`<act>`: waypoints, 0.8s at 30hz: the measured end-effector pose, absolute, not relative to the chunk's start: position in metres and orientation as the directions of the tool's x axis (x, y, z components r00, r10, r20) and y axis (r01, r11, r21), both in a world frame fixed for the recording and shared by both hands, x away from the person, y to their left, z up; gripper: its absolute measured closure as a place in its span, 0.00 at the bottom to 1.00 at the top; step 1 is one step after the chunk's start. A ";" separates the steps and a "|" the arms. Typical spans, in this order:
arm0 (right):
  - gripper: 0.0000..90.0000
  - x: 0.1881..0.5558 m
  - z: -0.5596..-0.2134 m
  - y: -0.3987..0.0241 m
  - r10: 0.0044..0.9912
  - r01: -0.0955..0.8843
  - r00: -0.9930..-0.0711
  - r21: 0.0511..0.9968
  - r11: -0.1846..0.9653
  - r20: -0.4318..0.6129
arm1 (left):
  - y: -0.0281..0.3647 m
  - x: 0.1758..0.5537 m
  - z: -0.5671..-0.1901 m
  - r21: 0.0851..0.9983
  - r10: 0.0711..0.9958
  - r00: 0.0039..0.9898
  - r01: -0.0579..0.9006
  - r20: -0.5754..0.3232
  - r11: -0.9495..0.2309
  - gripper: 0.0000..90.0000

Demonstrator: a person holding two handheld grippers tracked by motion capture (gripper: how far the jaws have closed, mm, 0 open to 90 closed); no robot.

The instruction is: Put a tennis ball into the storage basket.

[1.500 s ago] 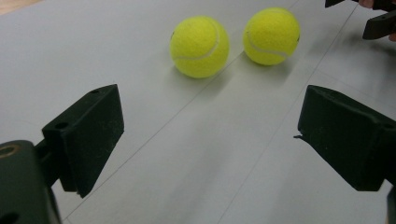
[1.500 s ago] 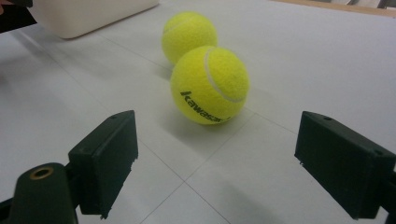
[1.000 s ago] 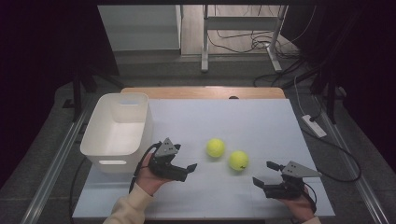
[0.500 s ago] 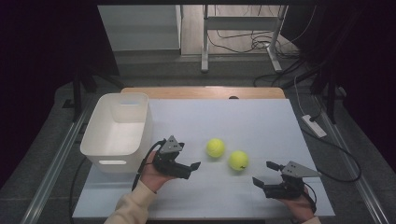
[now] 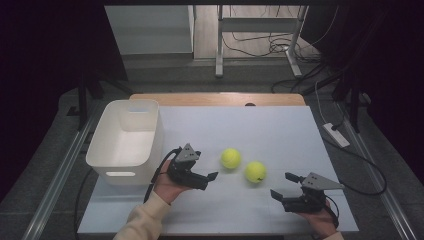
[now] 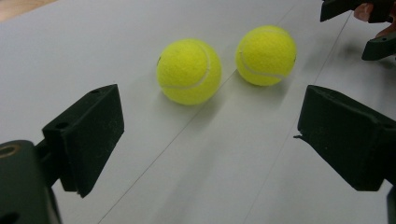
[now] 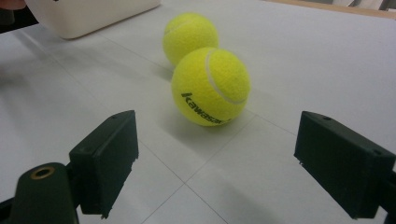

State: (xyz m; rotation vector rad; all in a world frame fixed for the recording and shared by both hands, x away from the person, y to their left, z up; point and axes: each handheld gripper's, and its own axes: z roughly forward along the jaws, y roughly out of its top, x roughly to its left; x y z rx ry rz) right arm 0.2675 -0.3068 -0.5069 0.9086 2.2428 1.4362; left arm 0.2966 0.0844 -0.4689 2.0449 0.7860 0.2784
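Near the middle of the tabletop (image 5: 280, 125), a little toward its front edge, two yellow tennis balls sit close together without clearly touching. The left ball (image 5: 231, 158) lies slightly farther from the person than the right ball (image 5: 255, 171), which carries dark "Kawasaki" lettering, readable in the right gripper view.

The left tool (image 5: 202, 179) is held in a hand (image 5: 167, 186) in a cream sleeve, just off the front right corner of a white plastic bin (image 5: 125, 145) that stands along the tabletop's left edge. Its jaws are spread wide and hold nothing. They point rightward at the balls, with the left ball nearest, and bare tabletop lies between the jaws and that ball. In the left gripper view, both balls sit ahead of the open jaws, and the other tool shows at the top right corner.

The right tool (image 5: 285, 187) rests low near the front right corner of the tabletop, gripped by the other hand (image 5: 317, 220). Its jaws are also spread apart and empty. They face left toward the right ball, which lies ahead of them and apart from them. In the right gripper view, that lettered ball sits centred between the open jaws, with the second ball behind it and the bin's base beyond.
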 end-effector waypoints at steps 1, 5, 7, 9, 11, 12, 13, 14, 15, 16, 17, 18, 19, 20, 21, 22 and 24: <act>0.15 0.267 -0.507 -0.307 0.665 0.337 -0.744 0.896 0.290 0.064 | 0.084 0.297 -0.469 0.816 0.627 0.773 0.424 -0.100 -0.393 0.09; 0.15 0.268 -0.507 -0.307 0.667 0.337 -0.743 0.896 0.289 0.064 | 0.082 0.300 -0.469 0.814 0.624 0.775 0.423 -0.099 -0.398 0.09; 0.15 0.268 -0.507 -0.306 0.667 0.339 -0.743 0.895 0.291 0.064 | 0.081 0.301 -0.468 0.815 0.622 0.777 0.421 -0.099 -0.397 0.09; 0.15 0.268 -0.507 -0.306 0.667 0.340 -0.742 0.894 0.291 0.066 | 0.080 0.301 -0.468 0.815 0.621 0.778 0.421 -0.098 -0.398 0.09; 0.15 0.268 -0.507 -0.306 0.669 0.341 -0.740 0.895 0.288 0.066 | 0.081 0.301 -0.467 0.816 0.623 0.777 0.420 -0.096 -0.397 0.09; 0.15 0.268 -0.507 -0.306 0.669 0.340 -0.740 0.896 0.287 0.066 | 0.081 0.300 -0.467 0.816 0.624 0.776 0.419 -0.095 -0.397 0.09; 0.15 0.268 -0.506 -0.307 0.670 0.340 -0.740 0.896 0.285 0.068 | 0.082 0.300 -0.466 0.816 0.626 0.774 0.420 -0.094 -0.396 0.09; 0.15 0.268 -0.506 -0.307 0.670 0.340 -0.739 0.896 0.285 0.068 | 0.082 0.300 -0.466 0.816 0.628 0.773 0.421 -0.094 -0.395 0.09; 0.15 0.268 -0.506 -0.307 0.670 0.340 -0.739 0.896 0.285 0.068 | 0.082 0.300 -0.466 0.816 0.628 0.773 0.421 -0.094 -0.395 0.09; 0.15 0.268 -0.506 -0.307 0.671 0.341 -0.739 0.896 0.284 0.068 | 0.081 0.301 -0.466 0.815 0.626 0.774 0.422 -0.096 -0.396 0.09; 0.15 0.268 -0.506 -0.307 0.671 0.342 -0.738 0.896 0.284 0.069 | 0.081 0.302 -0.466 0.815 0.626 0.774 0.423 -0.096 -0.397 0.09; 0.15 0.268 -0.506 -0.307 0.672 0.343 -0.738 0.895 0.285 0.069 | 0.080 0.303 -0.467 0.813 0.624 0.775 0.424 -0.099 -0.398 0.09; 0.15 0.269 -0.507 -0.307 0.671 0.343 -0.738 0.896 0.283 0.071 | 0.079 0.303 -0.467 0.810 0.623 0.776 0.426 -0.098 -0.403 0.09; 0.15 0.269 -0.507 -0.307 0.670 0.343 -0.739 0.896 0.284 0.070 | 0.077 0.304 -0.467 0.806 0.623 0.777 0.425 -0.091 -0.412 0.09; 0.15 0.269 -0.507 -0.307 0.670 0.342 -0.739 0.896 0.284 0.070 | 0.076 0.306 -0.467 0.803 0.622 0.778 0.425 -0.089 -0.417 0.09; 0.15 0.269 -0.507 -0.306 0.670 0.342 -0.739 0.895 0.287 0.068 | 0.076 0.307 -0.467 0.803 0.621 0.779 0.424 -0.088 -0.419 0.09; 0.15 0.270 -0.507 -0.306 0.670 0.342 -0.740 0.895 0.288 0.066 | 0.073 0.309 -0.465 0.803 0.619 0.781 0.422 -0.087 -0.420 0.09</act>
